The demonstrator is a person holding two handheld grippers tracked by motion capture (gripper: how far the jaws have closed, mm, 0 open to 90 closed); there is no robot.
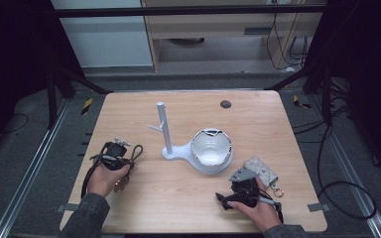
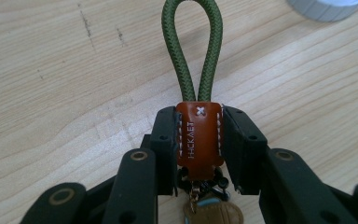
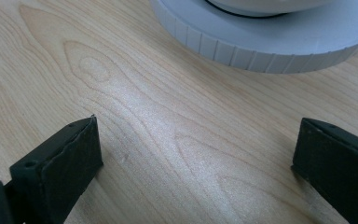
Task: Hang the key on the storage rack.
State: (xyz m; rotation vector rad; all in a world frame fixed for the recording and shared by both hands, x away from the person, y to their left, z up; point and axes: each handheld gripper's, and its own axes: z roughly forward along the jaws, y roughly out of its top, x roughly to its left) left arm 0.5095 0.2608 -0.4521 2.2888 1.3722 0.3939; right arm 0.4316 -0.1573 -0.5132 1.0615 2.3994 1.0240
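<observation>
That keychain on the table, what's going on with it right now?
A person is working with a gripper in each hand. The left gripper is clamped on the brown leather tab of a keychain, its green cord loop sticking out ahead over the wooden table. The right gripper rests open with nothing between its jaws, near the white stand with a peg post and bowl. A patterned key pouch lies beside the right hand.
</observation>
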